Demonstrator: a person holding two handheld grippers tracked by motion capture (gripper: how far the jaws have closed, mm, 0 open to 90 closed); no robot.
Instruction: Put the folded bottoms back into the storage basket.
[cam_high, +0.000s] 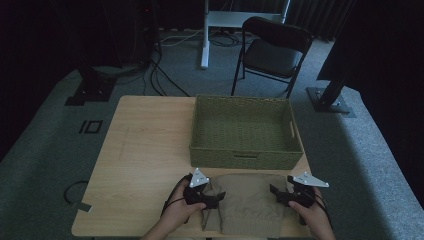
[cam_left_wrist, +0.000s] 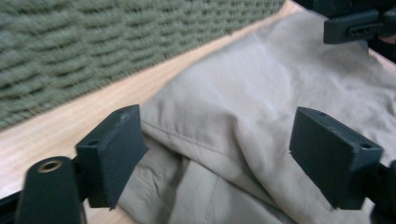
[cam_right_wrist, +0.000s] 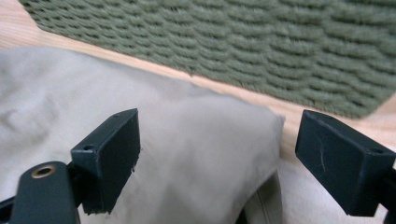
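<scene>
I see the folded garment (cam_high: 248, 200), a beige cloth of thin woven fabric with soft wrinkles and a stitched seam, lying flat on the table (cam_high: 145, 150) just in front of the basket (cam_high: 245, 131), at the near edge. Its near end looks like a ribbed band (I am not fully sure, the high view is dark).

The left gripper (cam_high: 218, 196) is at the left side of the garment, pointing inward toward its middle. In the left gripper view its two black block-shaped pads stand wide apart, with the folded edge of the cloth lying between and under them; they do not press it, so this gripper is released. The left hand (cam_high: 181, 204) wraps the body from behind, forearm coming from the near edge.

The right gripper (cam_high: 274, 190) mirrors it at the right side of the garment, also pointing inward. In the right gripper view its pads are spread, one over the cloth and the other past the garment's corner over bare wood; nothing is pinched. The right hand (cam_high: 311, 210) holds it low.

Behind the garment, the basket is rectangular, olive green, tightly woven rope-like texture, with a handle slot in the near wall. The table is light wood, smooth.
</scene>
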